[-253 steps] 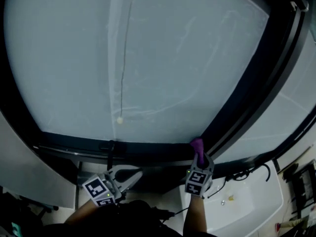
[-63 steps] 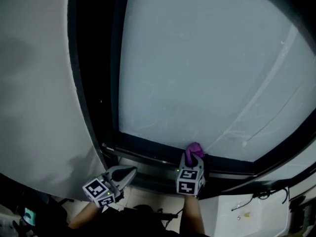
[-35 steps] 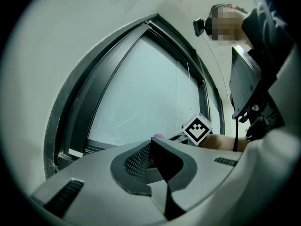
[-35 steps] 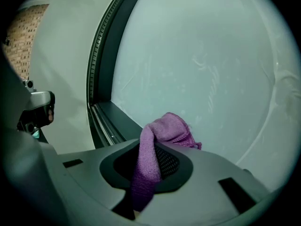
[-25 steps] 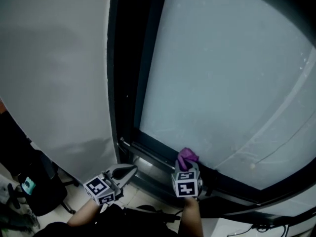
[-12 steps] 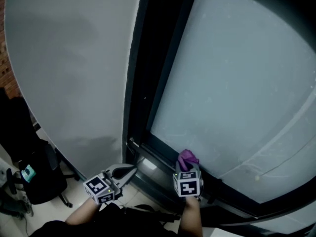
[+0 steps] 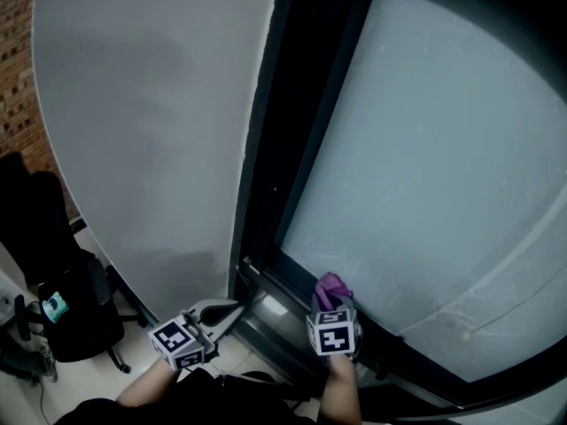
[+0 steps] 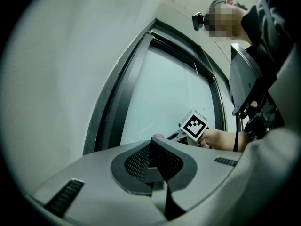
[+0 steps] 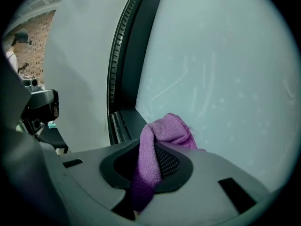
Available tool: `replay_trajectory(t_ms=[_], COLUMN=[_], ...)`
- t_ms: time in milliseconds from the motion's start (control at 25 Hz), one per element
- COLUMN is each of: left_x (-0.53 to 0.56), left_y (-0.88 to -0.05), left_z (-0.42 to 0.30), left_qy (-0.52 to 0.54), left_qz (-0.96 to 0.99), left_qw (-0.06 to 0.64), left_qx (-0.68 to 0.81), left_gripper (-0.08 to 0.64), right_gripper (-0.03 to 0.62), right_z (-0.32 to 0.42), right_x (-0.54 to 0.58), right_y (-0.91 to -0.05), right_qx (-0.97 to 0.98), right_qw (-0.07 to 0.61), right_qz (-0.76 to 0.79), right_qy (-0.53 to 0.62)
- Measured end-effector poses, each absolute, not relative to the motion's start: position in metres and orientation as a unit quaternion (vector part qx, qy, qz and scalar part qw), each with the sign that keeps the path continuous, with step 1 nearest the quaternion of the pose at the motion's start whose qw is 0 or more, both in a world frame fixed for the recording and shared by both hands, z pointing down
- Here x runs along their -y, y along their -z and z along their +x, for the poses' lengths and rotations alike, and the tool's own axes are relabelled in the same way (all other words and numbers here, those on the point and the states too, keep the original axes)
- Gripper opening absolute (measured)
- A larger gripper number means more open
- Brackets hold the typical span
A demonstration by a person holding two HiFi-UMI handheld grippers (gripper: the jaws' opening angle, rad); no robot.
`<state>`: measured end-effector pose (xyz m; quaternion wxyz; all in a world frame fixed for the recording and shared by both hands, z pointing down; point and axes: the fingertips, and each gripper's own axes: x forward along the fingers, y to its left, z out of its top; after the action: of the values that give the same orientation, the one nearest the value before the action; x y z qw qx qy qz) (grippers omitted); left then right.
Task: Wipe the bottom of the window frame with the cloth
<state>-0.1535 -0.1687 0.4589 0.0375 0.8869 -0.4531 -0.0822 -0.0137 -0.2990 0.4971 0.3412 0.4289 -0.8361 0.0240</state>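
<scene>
A purple cloth (image 7: pixel 331 289) (image 9: pixel 157 140) is pinched in my right gripper (image 7: pixel 333 306), which is shut on it; the cloth's bunched end rests against the dark bottom rail of the window frame (image 7: pixel 279 289) (image 9: pixel 126 124), near the frame's left corner, below the frosted pane (image 7: pixel 425 184). My left gripper (image 7: pixel 232 311) hangs lower left of it, just short of the frame, its jaws closed together on nothing (image 8: pixel 151 147). In the left gripper view the right gripper's marker cube (image 8: pixel 194 124) and a tip of the cloth (image 8: pixel 157 136) show ahead.
A grey wall panel (image 7: pixel 151 131) stands left of the dark upright of the frame (image 7: pixel 283 113). A black office chair (image 7: pixel 53 299) sits on the floor at the lower left. The person's arms and dark clothing fill the bottom edge.
The view and the right gripper with the cloth have travelled left along the bottom rail, from the right part of the window to its left corner. The left gripper stayed alongside, shut.
</scene>
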Motion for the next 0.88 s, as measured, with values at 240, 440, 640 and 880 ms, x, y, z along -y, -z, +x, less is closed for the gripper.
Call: replay_trajectory(t_ms=[240,440,640,880], left_x=[0.160,0.159,0.155,0.152], left_y=[-0.460,-0.458,-0.460,-0.464], left_z=[-0.164,-0.180,-0.187,-0.196], left_qy=[0.072,0.077,0.076,0.078], left_qz=[0.882,0.871,0.861,0.850], left_qw=[0.051,0.041,0.037,0.038], left_qx=[0.463,0.483,0.501,0.520], left_gripper=[-0.008,-0.008,-0.008,-0.008], right_gripper=[0.067,0.067,0.067,0.067], right_z=[-0.041,-0.056,-0.070,-0.086], right_x=[0.304,0.309,0.314,0.319], right_y=[-0.496,-0.495,-0.499,-0.498], right_qx=[0.841,0.847,0.851,0.853], right_qw=[0.345,0.348,0.352,0.364], right_qz=[0.417,0.402,0.389,0.372], right_qy=[0.002,0.006,0.014,0.033])
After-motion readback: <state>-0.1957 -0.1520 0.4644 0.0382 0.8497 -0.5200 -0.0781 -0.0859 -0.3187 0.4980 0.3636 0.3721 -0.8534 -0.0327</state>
